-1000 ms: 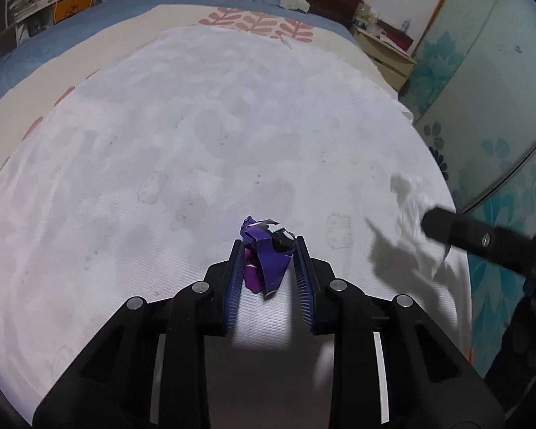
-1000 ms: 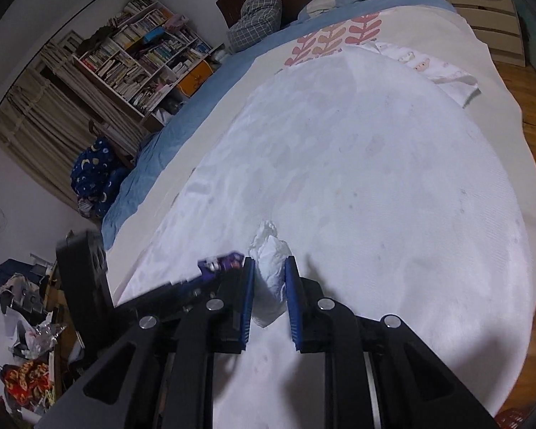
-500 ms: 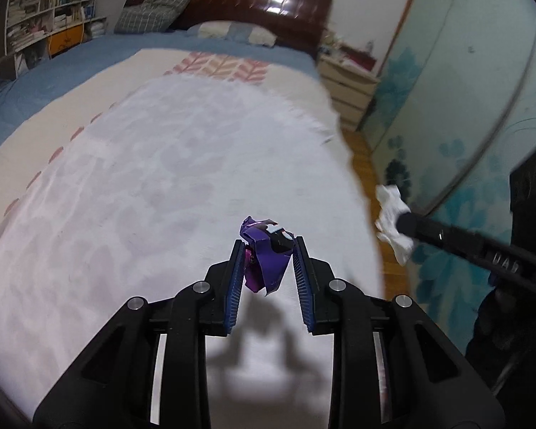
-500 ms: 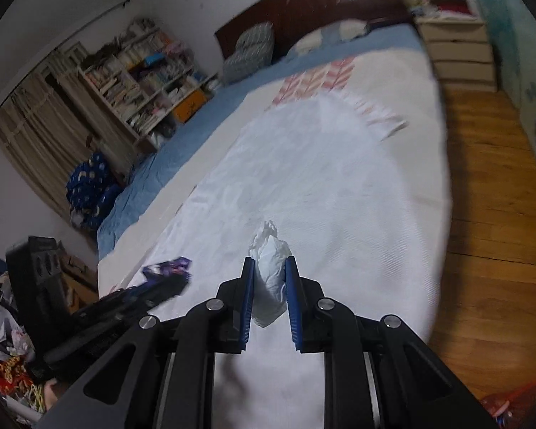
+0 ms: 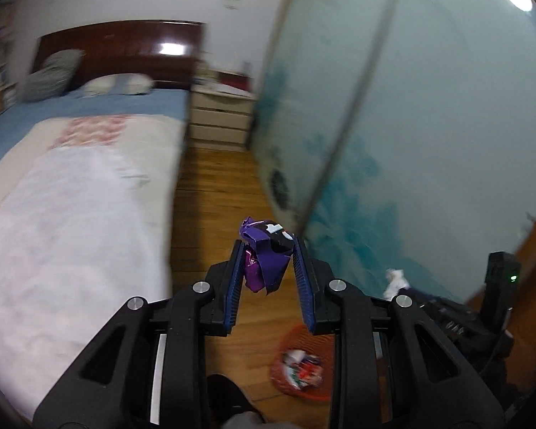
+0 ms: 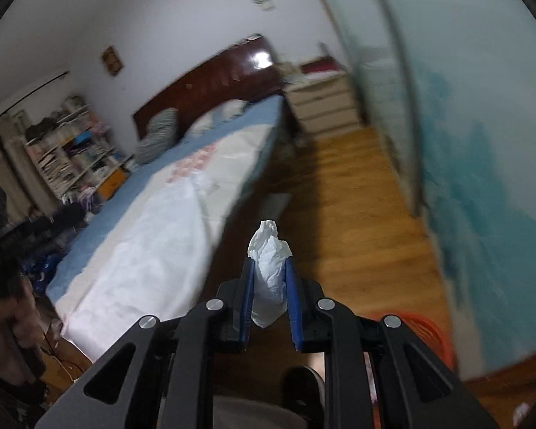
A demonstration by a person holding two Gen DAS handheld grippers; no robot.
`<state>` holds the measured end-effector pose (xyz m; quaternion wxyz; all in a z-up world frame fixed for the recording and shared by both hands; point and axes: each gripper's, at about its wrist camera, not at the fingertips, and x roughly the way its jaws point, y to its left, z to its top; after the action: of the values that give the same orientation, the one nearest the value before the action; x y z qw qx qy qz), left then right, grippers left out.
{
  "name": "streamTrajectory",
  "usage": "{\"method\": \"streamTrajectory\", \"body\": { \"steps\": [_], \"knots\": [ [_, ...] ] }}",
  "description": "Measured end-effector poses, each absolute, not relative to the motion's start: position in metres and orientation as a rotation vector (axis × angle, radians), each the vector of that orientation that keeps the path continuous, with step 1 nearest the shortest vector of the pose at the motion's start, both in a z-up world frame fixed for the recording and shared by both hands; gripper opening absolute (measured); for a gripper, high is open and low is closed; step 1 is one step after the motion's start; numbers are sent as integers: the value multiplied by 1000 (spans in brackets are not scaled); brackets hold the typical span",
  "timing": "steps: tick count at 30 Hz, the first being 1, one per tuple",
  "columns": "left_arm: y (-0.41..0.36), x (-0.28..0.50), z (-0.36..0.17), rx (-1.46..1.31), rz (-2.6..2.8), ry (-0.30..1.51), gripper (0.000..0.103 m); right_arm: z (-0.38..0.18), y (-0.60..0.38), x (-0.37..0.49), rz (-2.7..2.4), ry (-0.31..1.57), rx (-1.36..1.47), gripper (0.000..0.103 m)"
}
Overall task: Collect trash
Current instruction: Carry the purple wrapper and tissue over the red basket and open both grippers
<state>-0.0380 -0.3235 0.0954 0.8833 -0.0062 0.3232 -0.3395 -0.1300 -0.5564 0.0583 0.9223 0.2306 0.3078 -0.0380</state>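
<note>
While the left gripper point(image 5: 267, 250) pinches a crumpled purple wrapper point(image 5: 266, 255) between its fingers above the wooden floor point(image 5: 214, 193), the right gripper point(image 6: 269, 279) clamps a white tissue point(image 6: 269, 279); an orange trash basket point(image 5: 300, 368) sits below, beside the bed point(image 5: 71, 221).

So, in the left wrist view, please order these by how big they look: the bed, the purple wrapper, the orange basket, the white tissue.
1. bed
2. orange basket
3. purple wrapper, though it is nearest the camera, so its look misleads
4. white tissue
</note>
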Motion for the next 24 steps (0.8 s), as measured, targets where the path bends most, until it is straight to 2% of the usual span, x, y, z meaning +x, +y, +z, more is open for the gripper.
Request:
{"method": "streamTrajectory", "body": {
  "steps": [6,9,18,20,24],
  "knots": [
    [-449,-68,34,135,-871,812,27,-6,-618,-200,-207,718,545,19],
    [-487,-73,0,177,-914,876,27,-42,-635,-225,-294,744,605,19],
    [-541,-56,-119,255,-850,1124,27,-131,-656,-225,-355,847,786,20],
    [-544,-55,-132,284,-828,1182,27,-151,-652,-215,-367,871,842,20],
    [-549,-58,-140,354,-837,1187,27,-176,-645,-205,-375,904,882,20]
  ]
}}
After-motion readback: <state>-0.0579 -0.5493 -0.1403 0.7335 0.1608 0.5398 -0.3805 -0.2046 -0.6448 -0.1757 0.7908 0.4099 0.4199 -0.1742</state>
